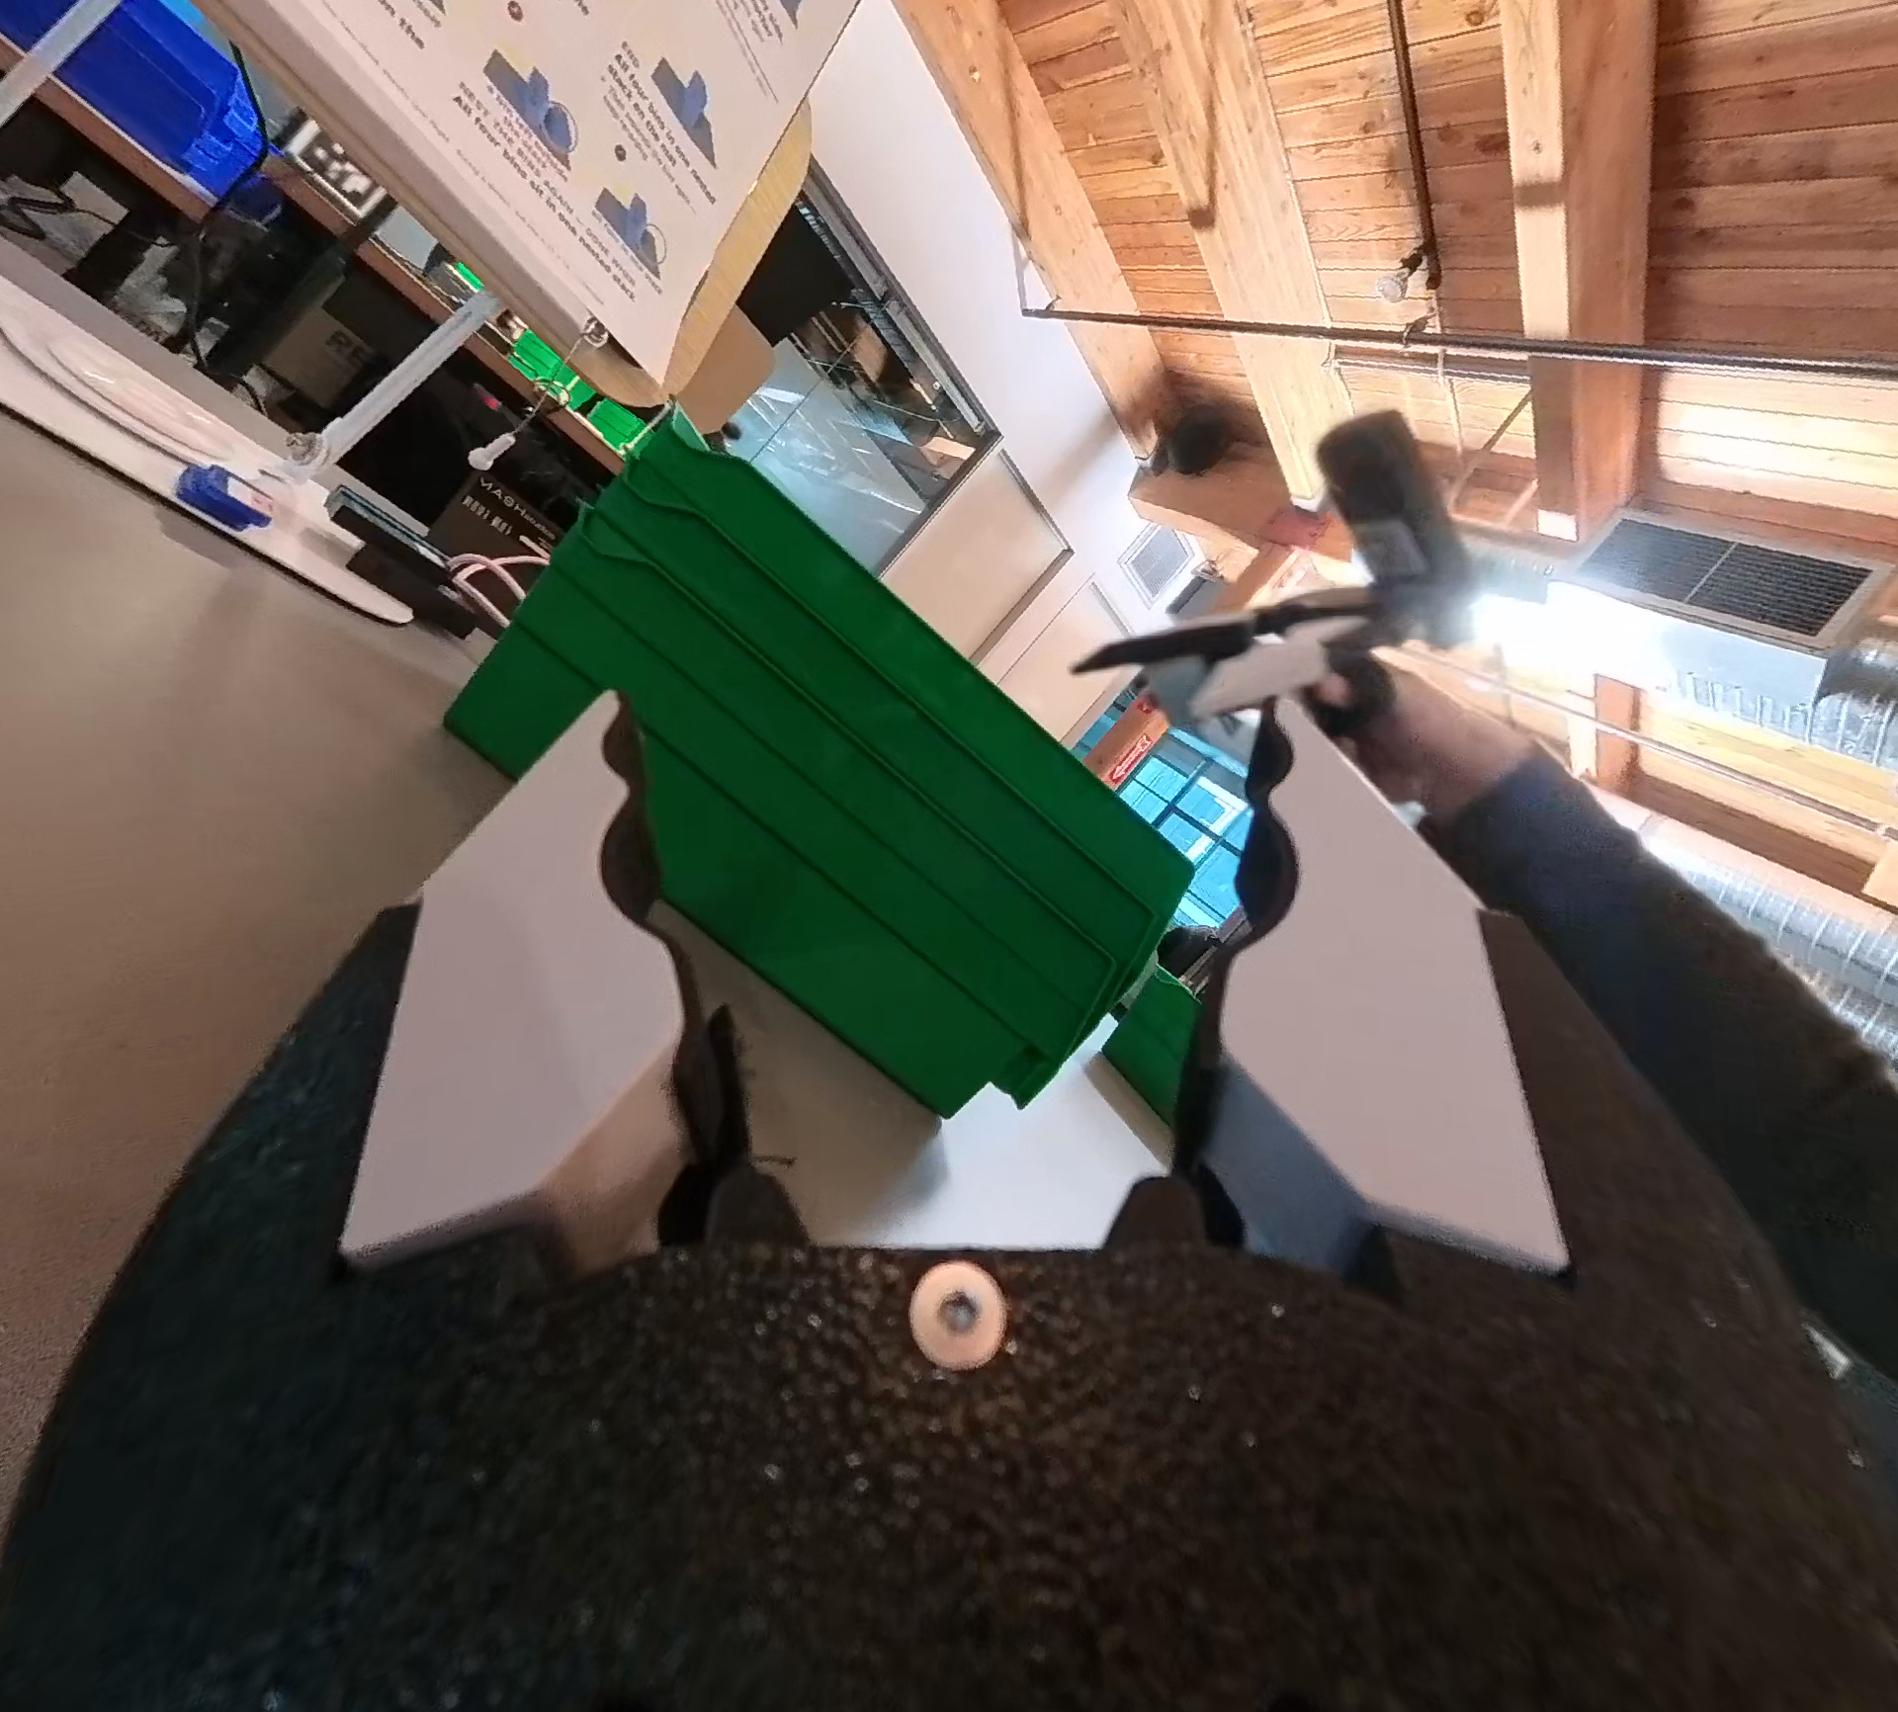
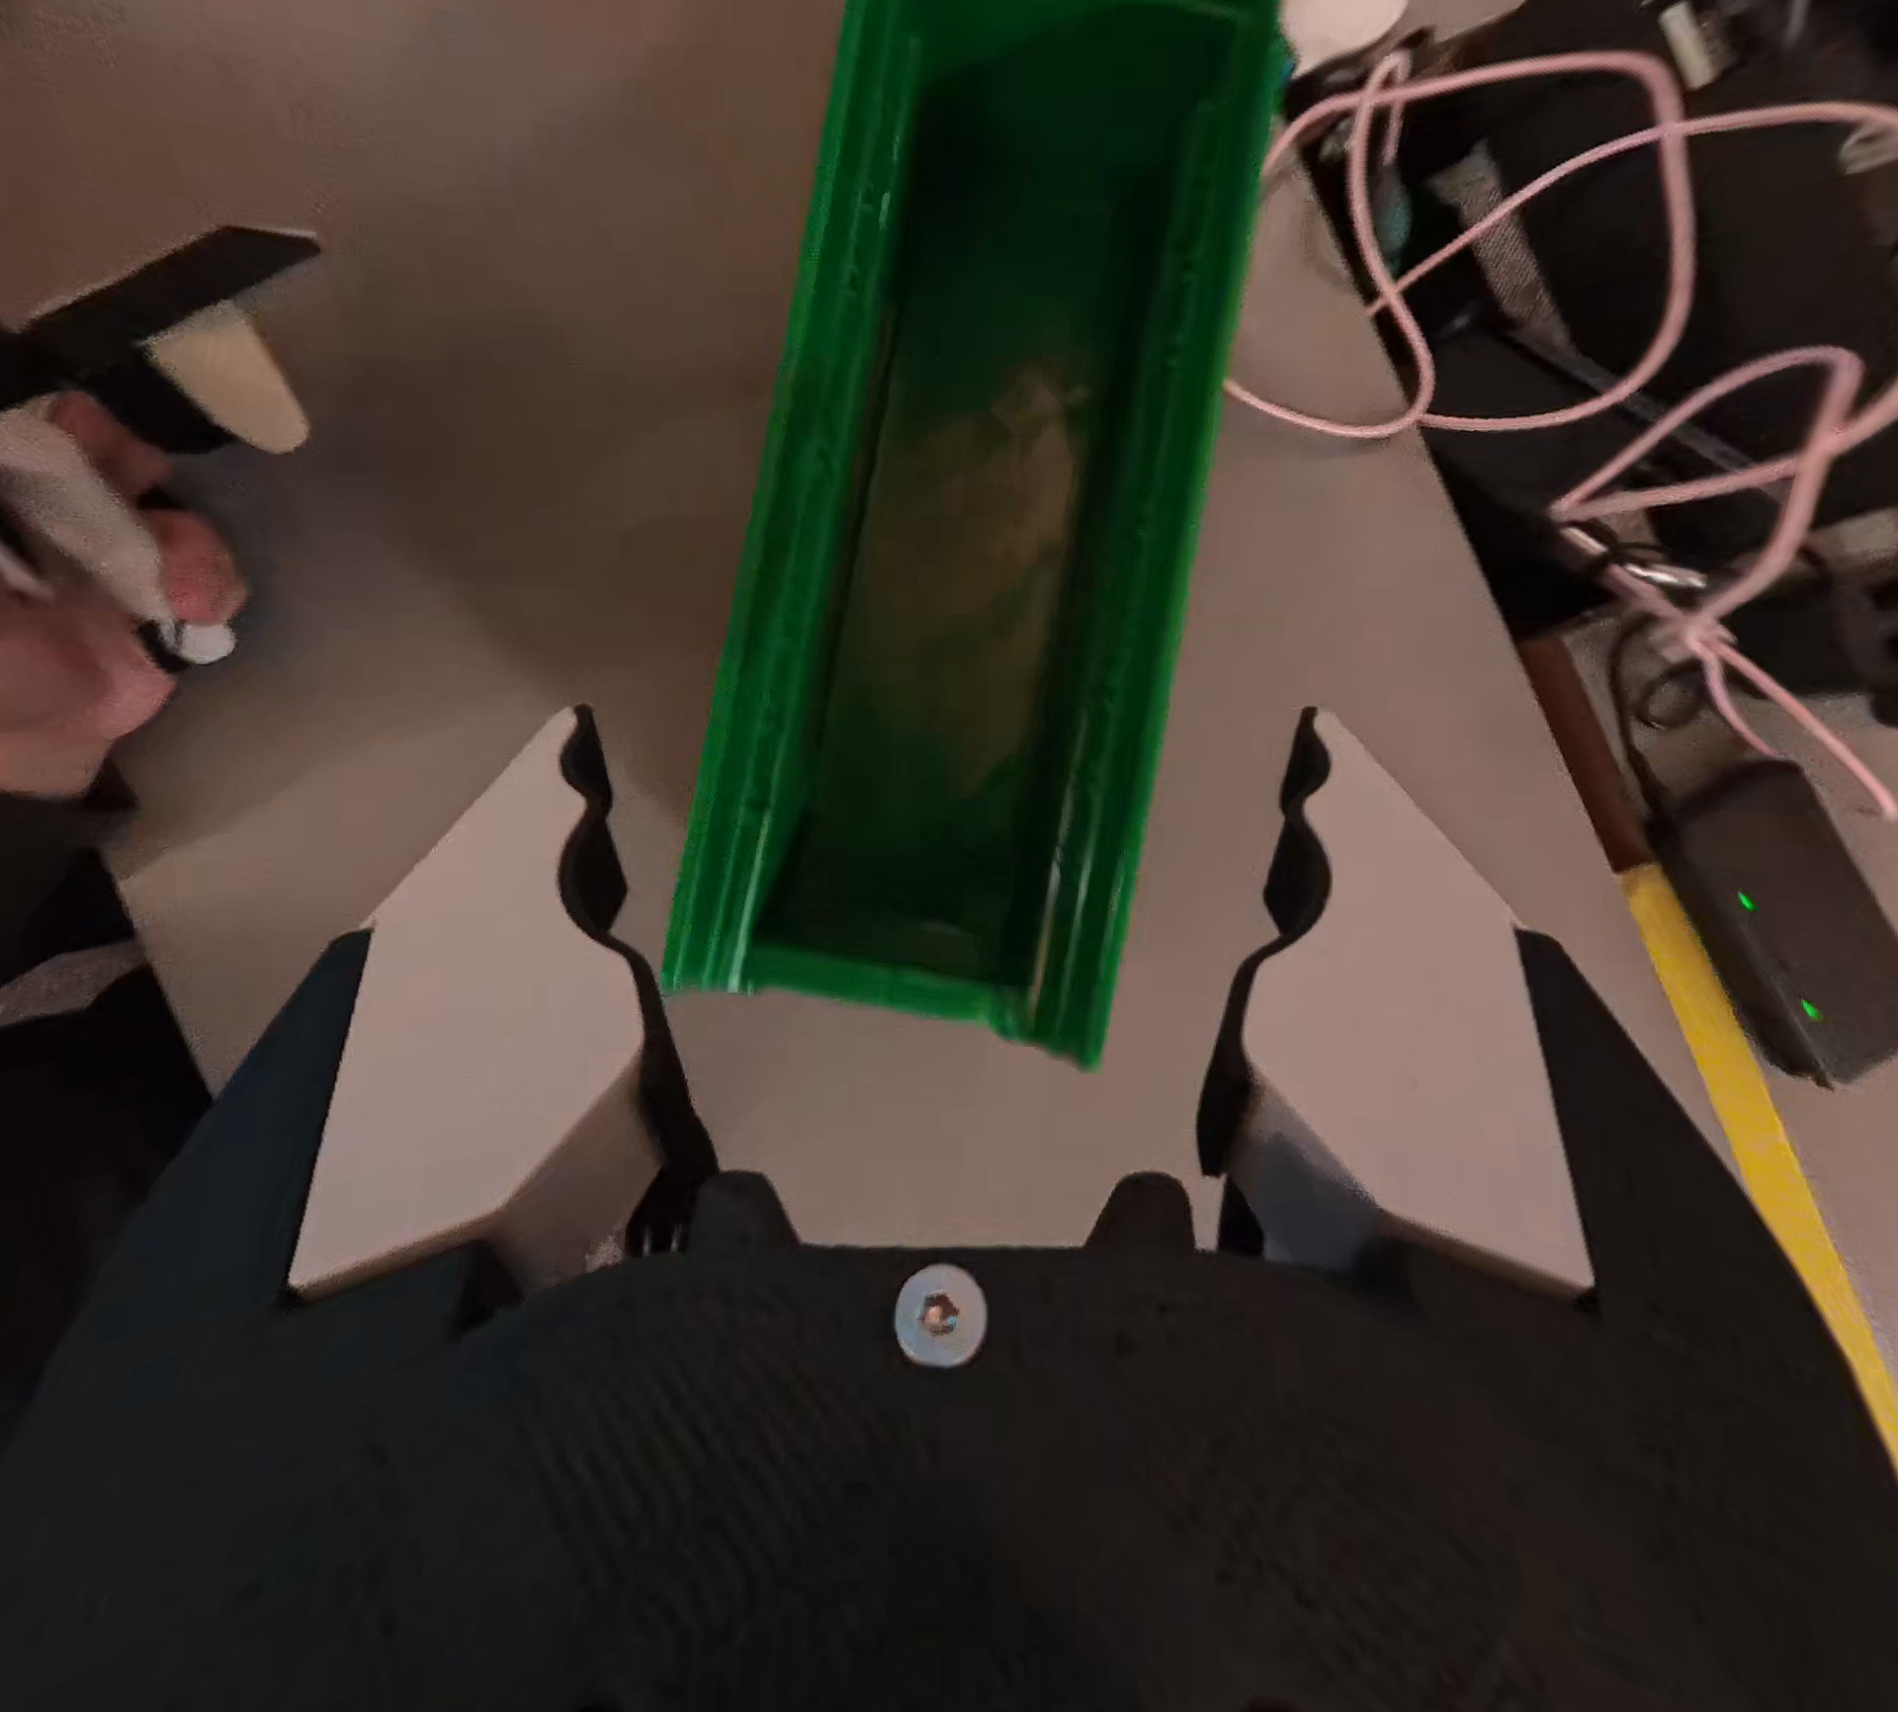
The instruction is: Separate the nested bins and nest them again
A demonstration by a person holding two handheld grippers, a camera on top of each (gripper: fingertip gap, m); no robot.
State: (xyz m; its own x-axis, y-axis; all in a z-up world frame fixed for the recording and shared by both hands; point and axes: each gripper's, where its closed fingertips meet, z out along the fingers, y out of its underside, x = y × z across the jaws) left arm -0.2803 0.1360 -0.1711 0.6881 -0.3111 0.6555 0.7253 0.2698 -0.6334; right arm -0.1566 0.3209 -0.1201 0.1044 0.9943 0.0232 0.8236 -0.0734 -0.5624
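The stack of nested green bins [image 1: 822, 780] stands on the grey bench [image 1: 205, 790], near its far edge beside pink cables [image 2: 1541, 246]. The left claw [image 1: 940, 800] is spread wide beside the stack, holding nothing. The right claw [image 2: 940, 790] hovers above it, likewise spread and empty.

A plain grey table [image 2: 431, 122] carries a stack of nested green bins [image 1: 822, 738], a white mat [image 1: 205, 471] beyond it and loose pink cables [image 2: 1602, 246] along 1 edge.
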